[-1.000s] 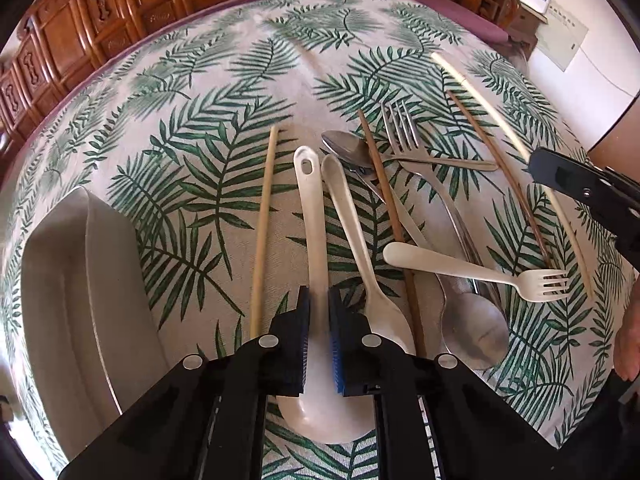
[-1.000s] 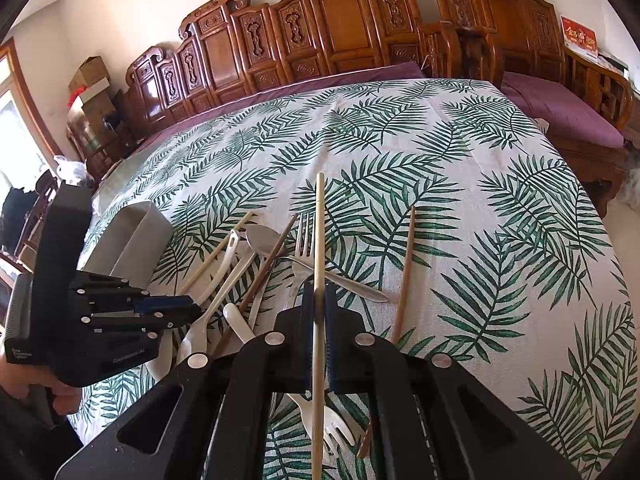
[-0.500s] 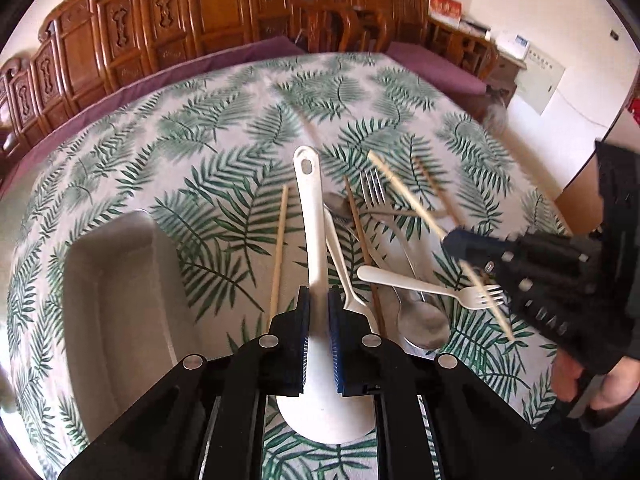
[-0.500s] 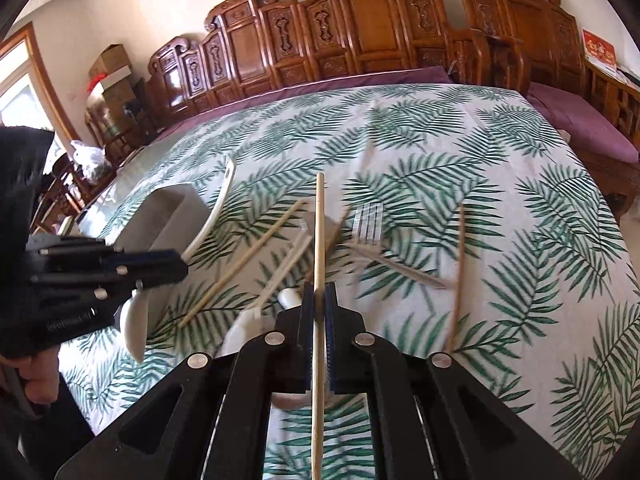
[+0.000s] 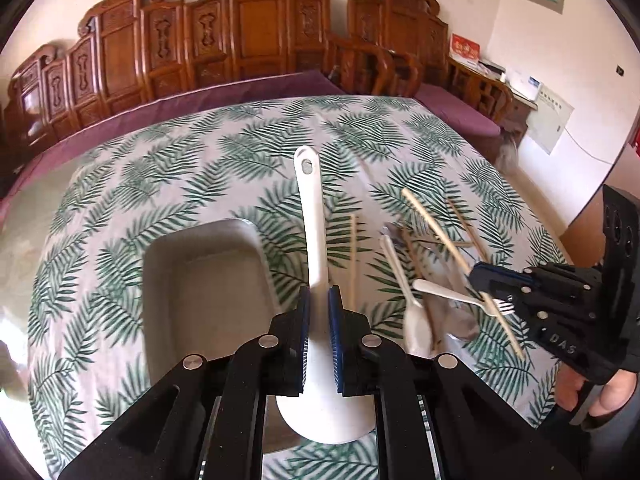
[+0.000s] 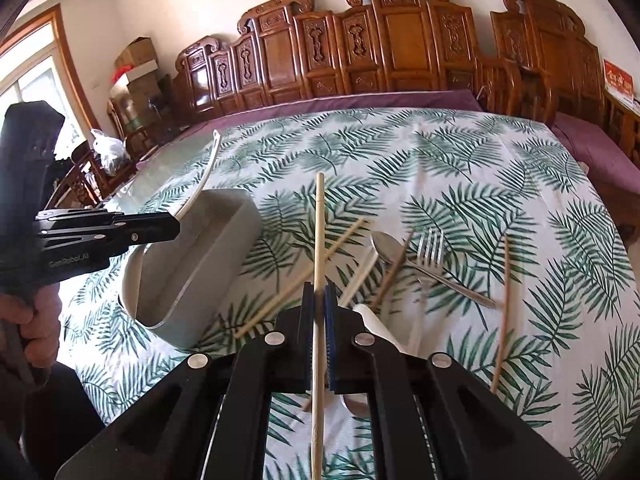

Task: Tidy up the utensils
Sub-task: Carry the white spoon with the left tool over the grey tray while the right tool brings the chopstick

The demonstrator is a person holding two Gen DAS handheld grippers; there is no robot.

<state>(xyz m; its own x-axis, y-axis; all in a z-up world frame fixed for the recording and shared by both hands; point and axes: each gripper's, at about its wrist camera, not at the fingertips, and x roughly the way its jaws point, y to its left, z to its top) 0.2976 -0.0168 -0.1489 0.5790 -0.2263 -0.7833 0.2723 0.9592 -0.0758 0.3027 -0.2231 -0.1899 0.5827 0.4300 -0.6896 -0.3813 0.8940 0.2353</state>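
**Bright daylight, fisheye warp, some motion blur**

The room was evenly and brightly lit. Daylight came from a window (image 6: 28, 80) at the left edge of the right wrist view, blown out to near white. A glossy strip of bare tabletop (image 5: 24, 216) threw pale glare in the left wrist view. Shadows were soft and faint. Both views bent strongly at the edges, curving the carved wooden bench (image 6: 360, 48) and ending in black corners. The utensils lying on the palm-leaf cloth (image 5: 192, 152) were smeared by motion blur, while the black gripper bodies in the foreground stayed sharp.
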